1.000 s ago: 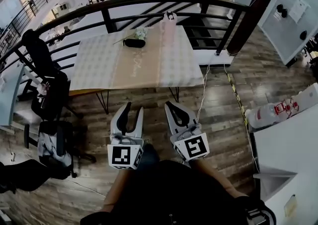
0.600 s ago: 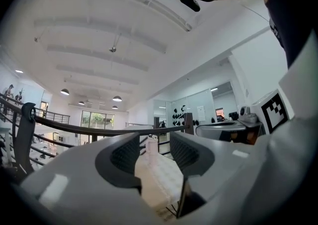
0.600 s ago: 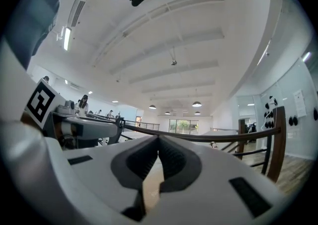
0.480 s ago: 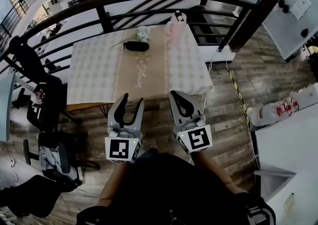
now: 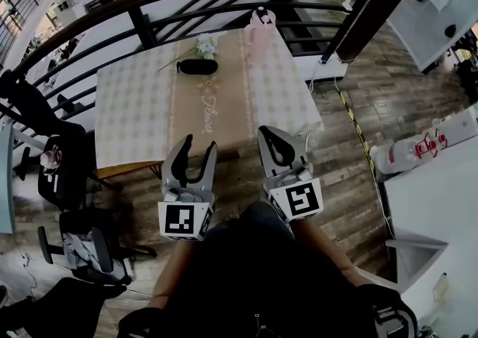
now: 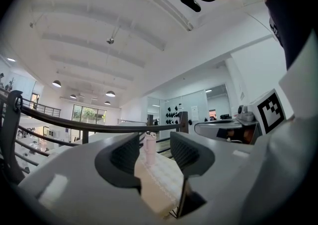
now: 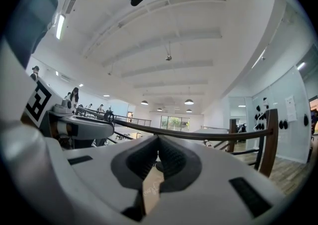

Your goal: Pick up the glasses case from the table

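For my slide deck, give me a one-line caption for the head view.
Left gripper open, right gripper shut, both facing the table, black glasses case lying near its far edge.

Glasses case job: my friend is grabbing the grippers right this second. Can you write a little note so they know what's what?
Left gripper: open, nothing between its jaws, at the near edge of the table.
Right gripper: shut and empty, beside the left one.
Glasses case: lies on the far side of the table, next to the small flowers. The pink bottle stands further right.
Done: nothing is gripped, and the case is untouched.
Left to do: reach across the table, probably with the open left gripper, close on the case and lift it.
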Available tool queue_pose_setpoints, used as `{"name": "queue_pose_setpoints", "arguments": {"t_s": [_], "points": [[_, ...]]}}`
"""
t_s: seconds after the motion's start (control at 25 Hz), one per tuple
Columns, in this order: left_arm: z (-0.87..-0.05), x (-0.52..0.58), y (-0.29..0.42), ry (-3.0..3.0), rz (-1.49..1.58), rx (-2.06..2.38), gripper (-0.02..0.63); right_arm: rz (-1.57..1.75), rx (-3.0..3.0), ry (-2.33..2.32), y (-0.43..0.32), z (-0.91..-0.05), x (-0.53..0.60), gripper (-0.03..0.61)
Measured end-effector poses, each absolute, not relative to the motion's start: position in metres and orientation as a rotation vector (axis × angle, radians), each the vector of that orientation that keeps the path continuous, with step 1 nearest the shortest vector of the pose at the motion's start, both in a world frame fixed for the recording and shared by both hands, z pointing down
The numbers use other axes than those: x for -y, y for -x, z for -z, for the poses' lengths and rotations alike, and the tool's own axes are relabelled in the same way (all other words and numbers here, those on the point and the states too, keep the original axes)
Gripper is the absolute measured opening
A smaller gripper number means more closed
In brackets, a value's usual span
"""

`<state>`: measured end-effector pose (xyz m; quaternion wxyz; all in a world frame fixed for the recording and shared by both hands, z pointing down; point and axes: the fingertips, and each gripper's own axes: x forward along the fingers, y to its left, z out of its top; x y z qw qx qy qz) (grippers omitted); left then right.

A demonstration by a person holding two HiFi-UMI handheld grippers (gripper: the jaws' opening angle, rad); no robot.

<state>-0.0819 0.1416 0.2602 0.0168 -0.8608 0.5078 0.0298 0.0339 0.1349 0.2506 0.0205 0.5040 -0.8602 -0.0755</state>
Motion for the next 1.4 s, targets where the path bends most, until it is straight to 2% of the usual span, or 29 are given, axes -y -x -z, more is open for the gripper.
{"name": "queue_pose_setpoints", "arguments": {"t_s": [0.64,1.04,1.4], "points": [[-0.277,-0.114,0.097,2.688,-0.044,-1.634,0.179,0.168,2.701,-1.524,-0.02,-0.269,-0.102,0.009],[-0.27,-0.037,0.125,2.63,-0.053,-1.742,0.181,0.199,2.811,-1.382,0.014,-0.257,-0.011,0.009],[-0.274,0.055,0.116,2.633,-0.066,-1.74,0.181,0.138,2.806,-1.32,0.012,-0.269,0.089,0.008]]}}
